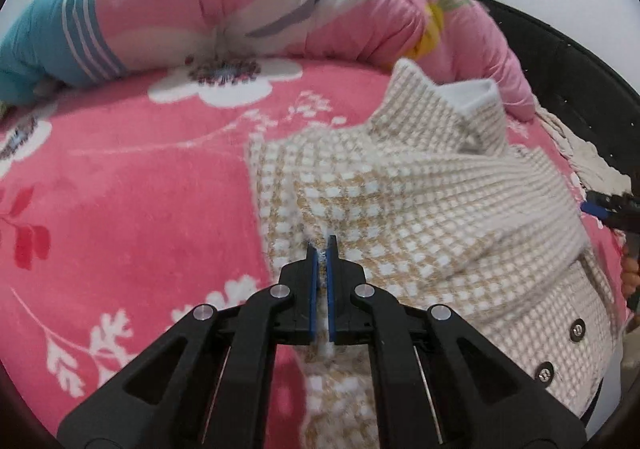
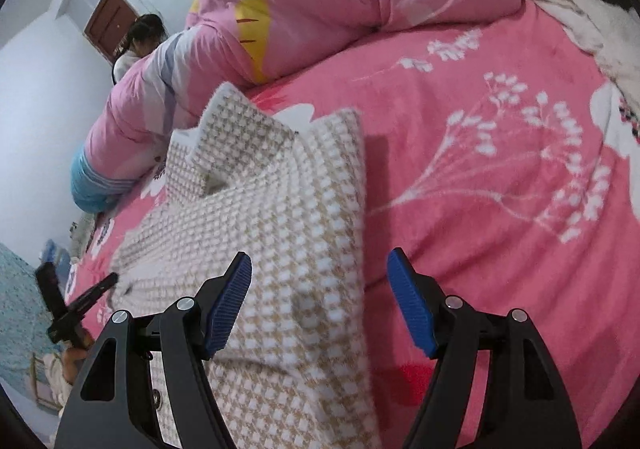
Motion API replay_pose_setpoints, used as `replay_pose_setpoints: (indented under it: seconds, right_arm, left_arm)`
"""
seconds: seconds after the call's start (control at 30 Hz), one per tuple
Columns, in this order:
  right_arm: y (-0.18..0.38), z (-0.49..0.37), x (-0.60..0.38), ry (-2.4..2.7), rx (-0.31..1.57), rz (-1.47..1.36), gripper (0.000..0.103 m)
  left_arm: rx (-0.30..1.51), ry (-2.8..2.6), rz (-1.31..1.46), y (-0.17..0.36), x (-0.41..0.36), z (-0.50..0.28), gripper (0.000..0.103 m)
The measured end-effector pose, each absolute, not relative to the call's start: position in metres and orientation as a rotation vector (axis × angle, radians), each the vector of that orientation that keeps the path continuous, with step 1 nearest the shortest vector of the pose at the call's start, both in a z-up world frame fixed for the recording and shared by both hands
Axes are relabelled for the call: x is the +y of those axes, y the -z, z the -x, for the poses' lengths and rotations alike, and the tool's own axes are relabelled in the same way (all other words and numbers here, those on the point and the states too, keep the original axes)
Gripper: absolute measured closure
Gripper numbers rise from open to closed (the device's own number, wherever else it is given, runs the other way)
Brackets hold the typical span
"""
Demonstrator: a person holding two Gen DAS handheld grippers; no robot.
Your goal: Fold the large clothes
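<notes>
Checked beige and white coat (image 1: 420, 201) lying on the pink flowery bed cover (image 1: 120, 189), left gripper (image 1: 322, 249) pinching a fold of it, right gripper (image 2: 320, 281) spread wide over its edge, rolled pink quilt (image 2: 320, 9) behind

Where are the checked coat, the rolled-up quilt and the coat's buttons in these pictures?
checked coat (image 2: 280, 209), right wrist view, on the folded sleeve.
rolled-up quilt (image 1: 208, 5), left wrist view, on its pink middle.
buttons (image 1: 577, 328), left wrist view, on the upper of two dark buttons.
</notes>
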State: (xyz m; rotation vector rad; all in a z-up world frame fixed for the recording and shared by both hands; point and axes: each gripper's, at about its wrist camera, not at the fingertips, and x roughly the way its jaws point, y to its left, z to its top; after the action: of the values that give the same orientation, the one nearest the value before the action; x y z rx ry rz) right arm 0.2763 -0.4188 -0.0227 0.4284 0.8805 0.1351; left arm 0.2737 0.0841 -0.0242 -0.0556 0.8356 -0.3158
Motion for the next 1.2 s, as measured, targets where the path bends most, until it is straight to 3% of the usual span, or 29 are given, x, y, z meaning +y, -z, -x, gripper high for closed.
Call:
replay_pose_setpoints:
  seconds: [0.17,0.3,0.43,0.5,0.57,0.67,0.83,0.93,1.03,1.2]
  right_arm:
    - [0.02,-0.28,-0.399,-0.073,0.883,-0.282,0.034]
    - [0.008,-0.266,-0.36,-0.125,0.836,-0.097,0.034]
    - [0.012,-0.275,-0.317,-0.195,0.846,0.002,0.034]
    - [0.023,-0.291,-0.306,-0.223,0.884,-0.024,0.034]
    - [0.052,-0.315,-0.3,-0.164,0.976,0.006,0.034]
    - [0.06,-0.318,-0.305,-0.168,0.993,-0.001,0.033]
    - [0.022,-0.282,-0.315,-0.204,0.955,-0.079,0.034]
    - [0.032,-0.269,-0.305,-0.132,0.96,0.04,0.034]
    - [0.073,-0.277,-0.301,-0.086,1.017,0.091,0.03]
    - [0.023,-0.237,-0.301,-0.065,0.947,0.027,0.03]
  left_arm:
    - [0.876,0.262,0.034,0.028,0.094,-0.271,0.085]
    - [0.76,0.208,0.022,-0.006,0.107,-0.252,0.087]
    - [0.732,0.342,0.025,-0.023,0.072,-0.258,0.086]
    - [0.771,0.386,-0.007,-0.011,0.043,-0.27,0.067]
    - [0.855,0.362,-0.055,0.02,0.016,-0.291,0.058]
    - [0.893,0.32,-0.061,0.052,0.014,-0.301,0.059]
    - [0.819,0.348,-0.037,0.02,0.024,-0.274,0.06]
    - [0.818,0.388,-0.069,0.021,0.016,-0.257,0.044]
    - [0.91,0.329,-0.17,0.058,-0.001,-0.259,0.041]
    - [0.847,0.309,-0.134,0.022,0.006,-0.23,0.04]
